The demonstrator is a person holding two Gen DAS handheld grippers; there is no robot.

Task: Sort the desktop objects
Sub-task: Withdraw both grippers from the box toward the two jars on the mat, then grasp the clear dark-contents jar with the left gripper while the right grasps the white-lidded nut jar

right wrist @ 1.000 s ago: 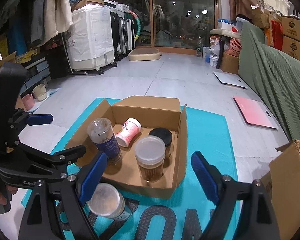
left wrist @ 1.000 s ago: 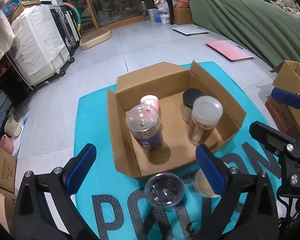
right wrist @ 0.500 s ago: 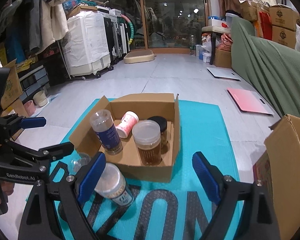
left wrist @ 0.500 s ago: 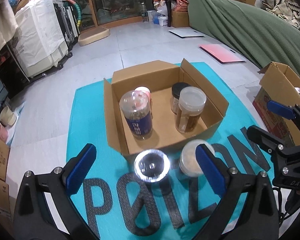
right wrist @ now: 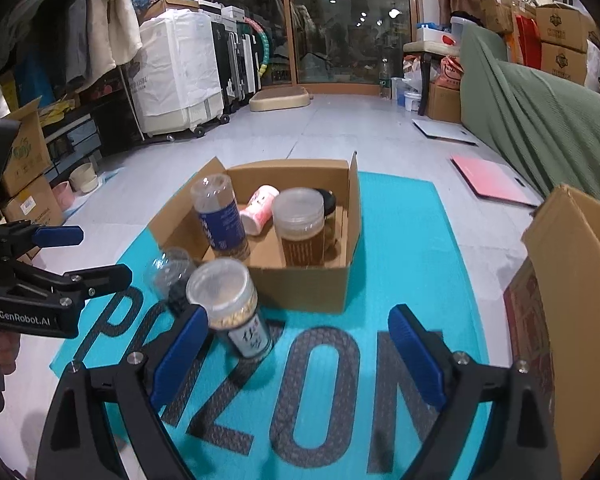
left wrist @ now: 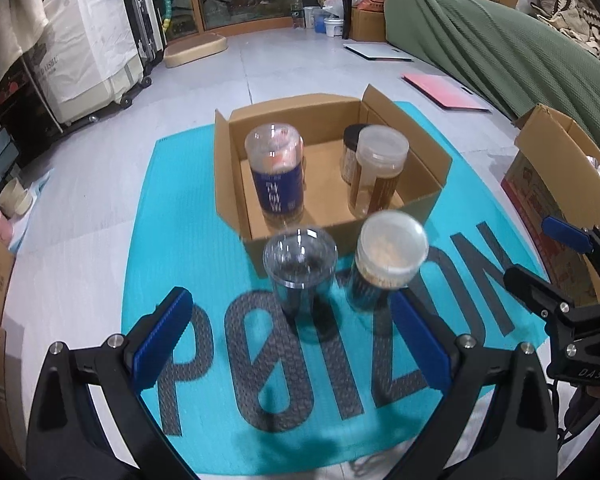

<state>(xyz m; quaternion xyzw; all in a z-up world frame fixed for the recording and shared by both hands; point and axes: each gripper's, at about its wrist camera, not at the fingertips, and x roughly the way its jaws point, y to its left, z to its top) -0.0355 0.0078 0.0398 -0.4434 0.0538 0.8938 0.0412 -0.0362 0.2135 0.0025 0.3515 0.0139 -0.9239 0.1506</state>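
An open cardboard box (left wrist: 428,196) (right wrist: 308,292) sits on a teal mat (left wrist: 180,208) (right wrist: 404,248). Inside stand a blue-labelled clear jar (left wrist: 278,176) (right wrist: 220,216), a brown jar with a pale lid (left wrist: 376,172) (right wrist: 302,228) and a black-lidded jar (left wrist: 350,148); a pink cup (right wrist: 260,208) lies tilted. In front of the box stand a clear dark jar (left wrist: 300,276) (right wrist: 168,272) and a white-lidded jar of pale grains (left wrist: 388,256) (right wrist: 228,308). My left gripper (left wrist: 292,340) is open, just short of those two jars. My right gripper (right wrist: 296,352) is open and empty beside the white-lidded jar.
A second open cardboard box (left wrist: 556,184) (right wrist: 572,304) stands at the mat's right edge. A green covered sofa (left wrist: 500,48) lies beyond, with a pink folder (left wrist: 444,92) on the floor. Suitcases and boxes (right wrist: 180,68) line the left wall.
Both grippers have pulled back and lowered from over the box; the two jars in front of it now sit between and ahead of the fingers. Nothing was grasped.
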